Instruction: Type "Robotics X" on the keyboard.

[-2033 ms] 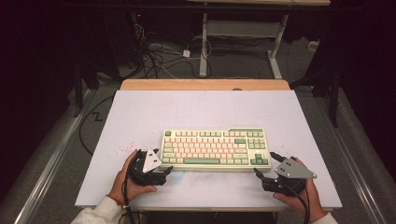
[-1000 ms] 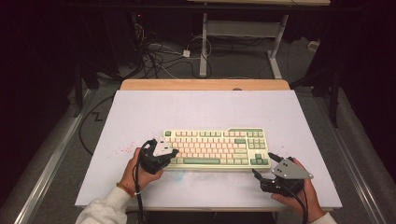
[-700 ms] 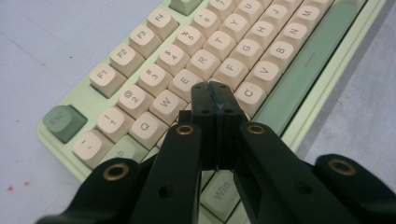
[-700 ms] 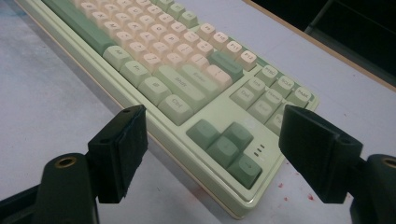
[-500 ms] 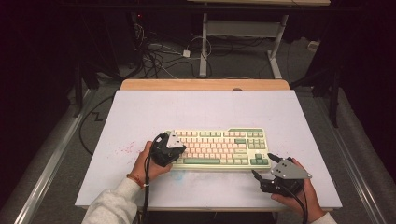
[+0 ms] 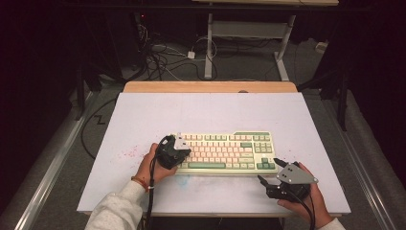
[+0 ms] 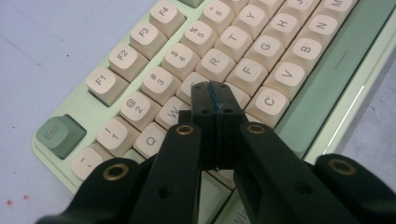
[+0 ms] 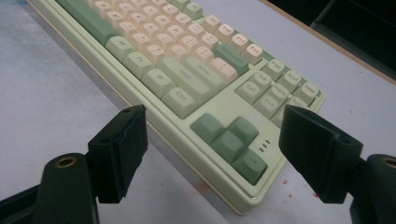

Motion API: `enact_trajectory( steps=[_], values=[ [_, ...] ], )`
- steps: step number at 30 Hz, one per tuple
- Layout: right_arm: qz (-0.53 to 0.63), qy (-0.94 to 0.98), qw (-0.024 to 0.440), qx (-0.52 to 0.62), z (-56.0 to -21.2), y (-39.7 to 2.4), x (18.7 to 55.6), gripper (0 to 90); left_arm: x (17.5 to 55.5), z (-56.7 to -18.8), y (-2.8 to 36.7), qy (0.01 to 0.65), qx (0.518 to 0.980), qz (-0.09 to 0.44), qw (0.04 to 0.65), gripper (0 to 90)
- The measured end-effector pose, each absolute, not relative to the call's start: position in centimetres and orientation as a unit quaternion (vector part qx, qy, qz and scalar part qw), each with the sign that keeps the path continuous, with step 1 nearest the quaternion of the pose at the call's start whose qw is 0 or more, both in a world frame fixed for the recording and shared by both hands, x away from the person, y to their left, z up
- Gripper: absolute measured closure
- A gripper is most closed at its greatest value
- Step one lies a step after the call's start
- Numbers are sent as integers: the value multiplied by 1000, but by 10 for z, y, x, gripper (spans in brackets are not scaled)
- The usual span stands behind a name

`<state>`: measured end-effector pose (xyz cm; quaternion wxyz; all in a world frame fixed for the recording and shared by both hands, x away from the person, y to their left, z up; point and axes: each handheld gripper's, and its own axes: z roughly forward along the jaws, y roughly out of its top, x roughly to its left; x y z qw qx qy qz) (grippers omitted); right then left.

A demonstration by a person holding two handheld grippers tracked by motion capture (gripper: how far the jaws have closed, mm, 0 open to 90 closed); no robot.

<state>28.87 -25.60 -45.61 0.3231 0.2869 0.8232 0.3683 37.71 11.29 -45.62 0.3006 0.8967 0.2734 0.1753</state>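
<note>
A pale green keyboard [image 6: 230, 148] with cream and green keys lies near the front of the white table top [image 6: 210, 110]. My left gripper [image 6: 187, 152] is shut with nothing between its jaws. Its joined tips [image 7: 215, 93] hang over the letter keys at the left of the keyboard [image 7: 261, 51], between W and C. Whether they touch a key I cannot tell. My right gripper [image 6: 267, 169] is open and rests low at the keyboard's front right corner. In the right gripper view its spread jaws [image 8: 219, 149] frame the green arrow keys of the keyboard [image 8: 187, 70] without touching.
Red specks [image 6: 127, 154] mark the table left of the keyboard. A wooden strip [image 6: 210, 87] runs along the far edge. Beyond it, cables [image 6: 158, 57] and a metal desk frame [image 6: 249, 28] stand on the dark floor. The table's front edge runs just below both hands.
My left gripper has moved right, from beside the keyboard's left end to over its left keys, staying shut. The right gripper has stayed in place, open.
</note>
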Motion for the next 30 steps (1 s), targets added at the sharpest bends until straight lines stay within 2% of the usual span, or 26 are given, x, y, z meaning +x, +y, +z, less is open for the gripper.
enact_trajectory(
  steps=[16,30],
  values=[
    [371,820,325,290,-455,-258,289,242,359,-435,114,250,888,181,342,845],
    [370,821,325,290,-455,-258,289,242,346,-437,101,218,899,165,342,847]
  ],
)
